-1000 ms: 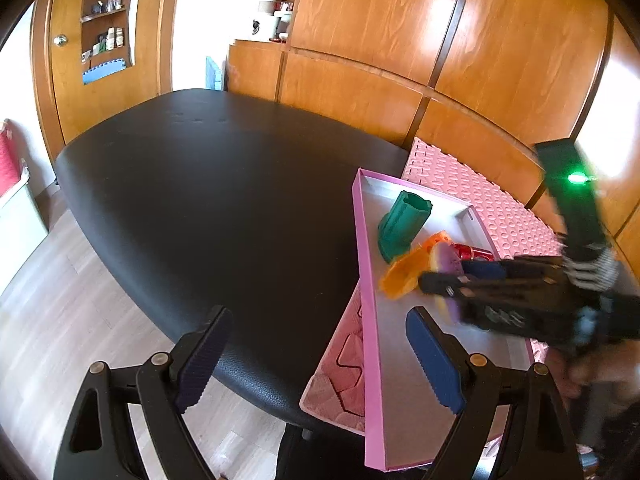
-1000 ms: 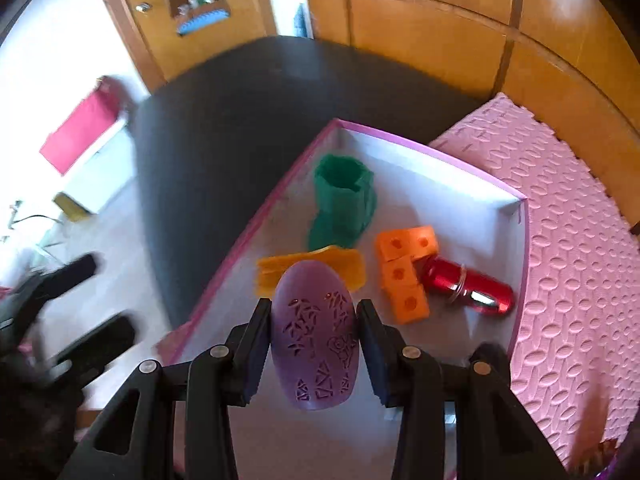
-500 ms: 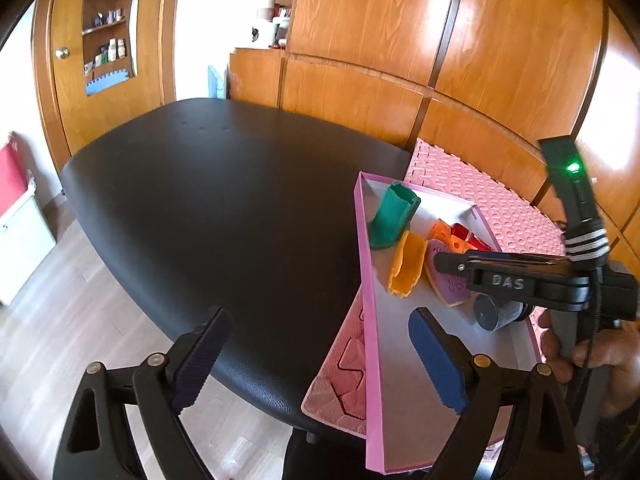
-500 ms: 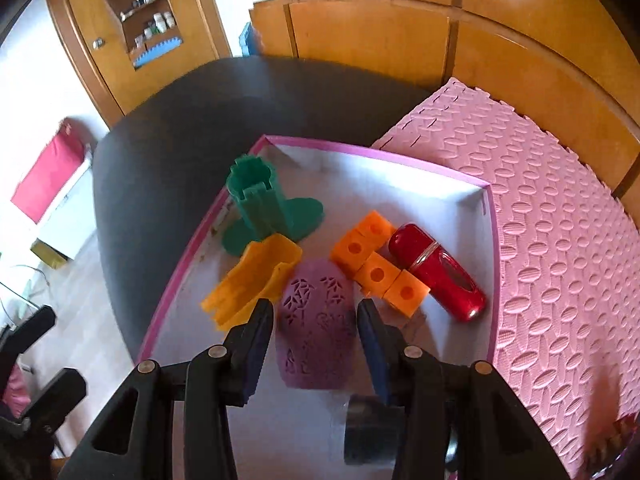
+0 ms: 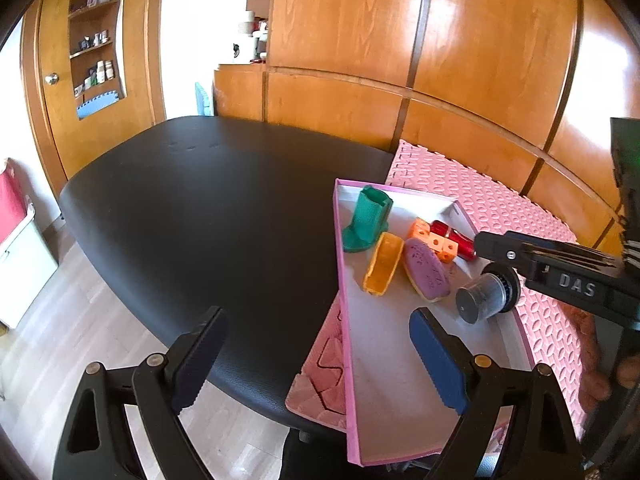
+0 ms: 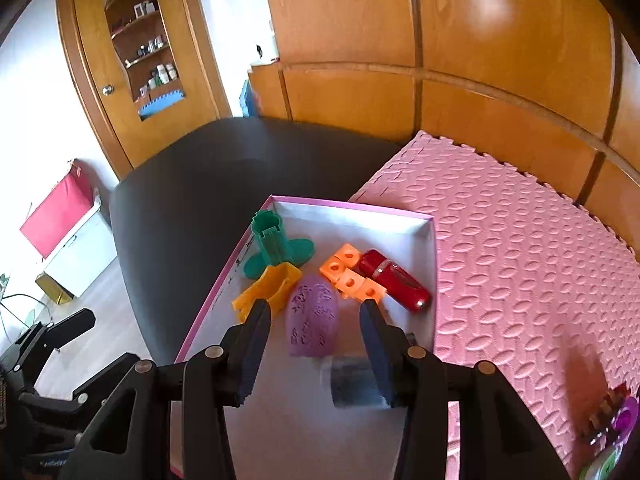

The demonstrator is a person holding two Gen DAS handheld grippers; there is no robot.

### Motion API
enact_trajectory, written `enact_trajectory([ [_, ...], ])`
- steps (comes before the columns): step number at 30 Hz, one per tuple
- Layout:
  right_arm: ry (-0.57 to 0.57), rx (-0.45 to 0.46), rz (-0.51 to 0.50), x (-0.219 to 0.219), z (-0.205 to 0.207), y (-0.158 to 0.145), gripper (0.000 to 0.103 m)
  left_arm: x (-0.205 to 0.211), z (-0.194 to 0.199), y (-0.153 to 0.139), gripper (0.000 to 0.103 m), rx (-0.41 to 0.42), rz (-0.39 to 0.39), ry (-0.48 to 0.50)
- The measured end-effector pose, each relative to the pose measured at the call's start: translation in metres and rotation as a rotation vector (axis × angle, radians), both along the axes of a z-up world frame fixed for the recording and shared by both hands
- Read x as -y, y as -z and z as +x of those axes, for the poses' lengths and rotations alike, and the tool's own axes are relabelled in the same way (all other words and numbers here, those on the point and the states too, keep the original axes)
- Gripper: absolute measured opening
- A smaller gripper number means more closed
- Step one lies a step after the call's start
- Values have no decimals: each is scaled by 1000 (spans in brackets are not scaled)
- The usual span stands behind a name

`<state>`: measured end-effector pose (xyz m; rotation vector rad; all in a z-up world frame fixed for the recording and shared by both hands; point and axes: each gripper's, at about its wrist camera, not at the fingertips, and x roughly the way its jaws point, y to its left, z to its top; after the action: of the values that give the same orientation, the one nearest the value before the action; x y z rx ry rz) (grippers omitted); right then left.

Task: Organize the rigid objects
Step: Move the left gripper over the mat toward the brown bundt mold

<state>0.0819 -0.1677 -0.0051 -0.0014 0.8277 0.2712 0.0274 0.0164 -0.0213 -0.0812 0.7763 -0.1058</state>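
Observation:
A pink-rimmed white tray holds a green holder, a yellow piece, orange cubes, a red car, a grey cylinder and a purple patterned egg shape. My right gripper is open, its jaws apart on either side of the egg lying in the tray; it shows from the side in the left wrist view. My left gripper is open and empty over the tray's near left edge.
The tray lies on a pink foam mat over a black table. Wooden wall panels stand behind. Small colourful items sit at the mat's near right. The floor lies to the left.
My right gripper lowered the purple egg into the tray, opened and let it go; the egg now lies flat beside the yellow piece. The left gripper stayed roughly still.

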Motion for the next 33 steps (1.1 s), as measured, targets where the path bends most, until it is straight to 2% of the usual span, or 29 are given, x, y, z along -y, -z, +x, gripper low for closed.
enact_trajectory([
  [4, 29, 19, 17, 17, -13, -4, 46, 8, -3, -1, 96, 5, 15, 14],
  [16, 195, 78, 6, 97, -43, -20, 46, 40, -8, -8, 96, 32, 62, 101],
  [25, 434, 112, -31, 198, -70, -32, 46, 80, -8, -16, 96, 50, 95, 220],
  [30, 603, 145, -39, 261, -96, -35, 48, 103, -6, -18, 96, 41, 95, 288],
  [33, 729, 163, -10, 301, -114, -27, 51, 122, -6, -19, 96, 26, 93, 345],
])
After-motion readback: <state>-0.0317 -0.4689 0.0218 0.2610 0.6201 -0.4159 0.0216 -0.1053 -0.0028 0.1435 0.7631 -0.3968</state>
